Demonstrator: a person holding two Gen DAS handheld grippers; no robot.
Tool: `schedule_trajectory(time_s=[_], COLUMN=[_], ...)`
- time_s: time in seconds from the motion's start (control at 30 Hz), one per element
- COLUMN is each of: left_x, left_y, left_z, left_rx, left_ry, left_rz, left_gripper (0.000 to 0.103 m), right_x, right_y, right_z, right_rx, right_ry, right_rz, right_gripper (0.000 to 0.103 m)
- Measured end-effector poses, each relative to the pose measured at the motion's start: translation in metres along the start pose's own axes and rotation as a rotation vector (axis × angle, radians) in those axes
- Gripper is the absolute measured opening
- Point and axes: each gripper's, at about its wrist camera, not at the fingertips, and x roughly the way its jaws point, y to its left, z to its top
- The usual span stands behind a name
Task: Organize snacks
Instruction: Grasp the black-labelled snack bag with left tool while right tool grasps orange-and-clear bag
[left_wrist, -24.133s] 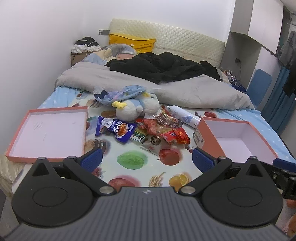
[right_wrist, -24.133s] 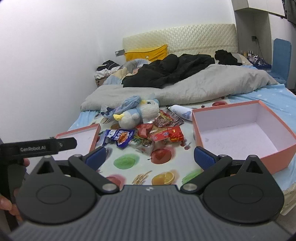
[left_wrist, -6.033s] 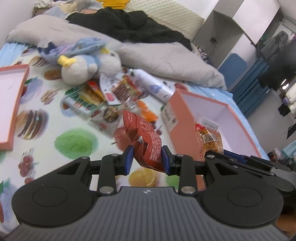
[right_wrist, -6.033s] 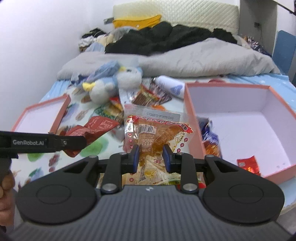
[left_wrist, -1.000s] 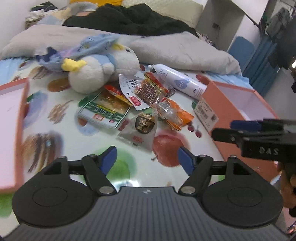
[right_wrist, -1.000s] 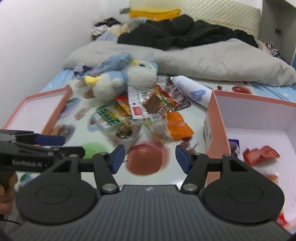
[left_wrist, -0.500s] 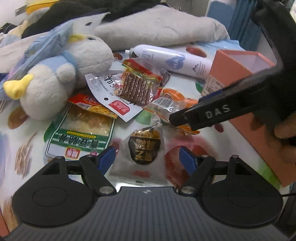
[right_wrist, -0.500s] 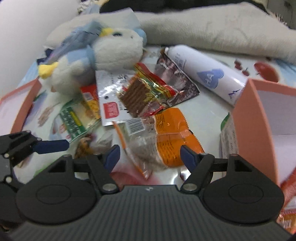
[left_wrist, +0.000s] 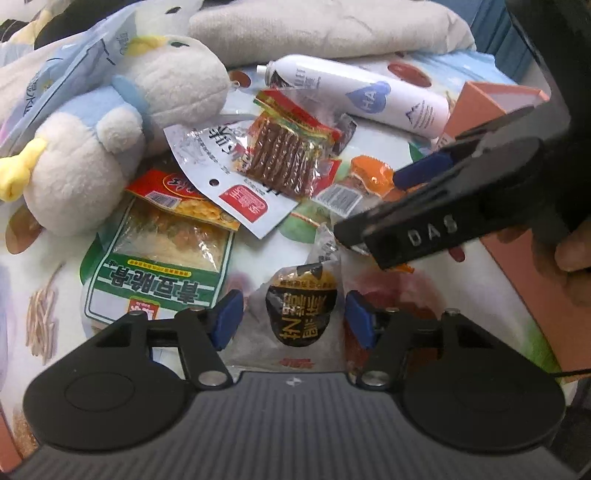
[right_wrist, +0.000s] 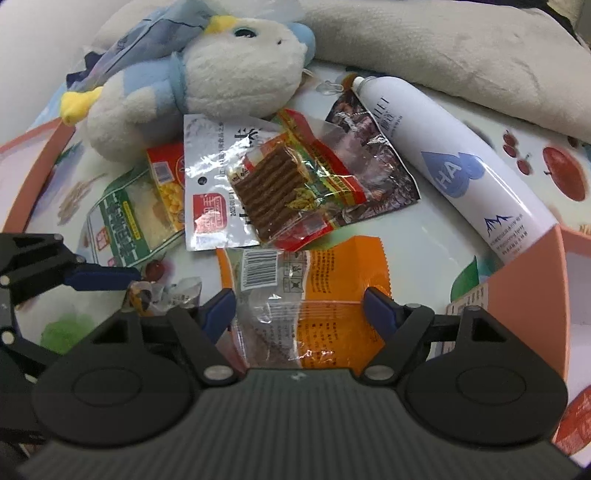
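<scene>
My left gripper is open, its blue pads on either side of a clear snack pack with a black-and-gold label lying on the fruit-print sheet. My right gripper is open over an orange snack bag with a barcode. The right gripper also shows in the left wrist view, low over the orange bag. More snacks lie behind: a red pack of brown sticks, a silver pouch, a green-labelled pack. The pink box stands at the right.
A white and blue plush toy lies behind the snacks. A white spray bottle lies against the pink box. A pink lid lies at the left. A grey duvet covers the far bed.
Both grippers have moved forward and down to the snack pile. The left now straddles the black-label pack and the right straddles the orange bag. Both stay open.
</scene>
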Motion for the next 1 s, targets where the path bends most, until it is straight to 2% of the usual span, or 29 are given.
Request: schedule_trajectory(time_s=[0.13, 0.3, 0.37, 0.43, 0.53, 0.67, 0.77, 1.0], left_x=[0.002, 0.0, -0.003, -0.006, -0.014, -0.027, -0.038, -0.074], left_y=[-0.002, -0.002, -0.001, -0.002, -0.002, -0.013, -0.02, -0.038], left_z=[-0.003, -0.013, -0.017, -0.022, -0.032, -0.054, -0.072, -0.108], left_rx=[-0.023, -0.056, -0.086, -0.09, -0.111, -0.1, -0.139, -0.163], left_ry=[0.005, -0.038, -0.063, -0.079, -0.104, -0.127, -0.134, -0.177], left_rz=[0.021, 0.04, 0.043, 0.056, 0.064, 0.098, 0.098, 0.122], left_gripper=[0.064, 0.057, 0.055, 0.053, 0.05, 0.05, 0.05, 0.05], right_x=[0.004, 0.011, 0.008, 0.004, -0.006, -0.027, -0.049, -0.092], right_y=[-0.001, 0.003, 0.008, 0.009, 0.013, 0.018, 0.025, 0.04], right_z=[-0.001, -0.008, -0.012, -0.018, -0.028, -0.048, -0.069, -0.116], right_rx=[0.007, -0.018, -0.038, -0.044, -0.043, -0.024, 0.0, 0.052], right_ry=[0.0, -0.007, -0.028, -0.053, -0.079, -0.11, -0.13, -0.185], right_rz=[0.012, 0.024, 0.002, -0.018, -0.06, -0.088, -0.101, -0.084], right_gripper=[0.08, 0.08, 0.074, 0.063, 0.055, 0.05, 0.048, 0.046])
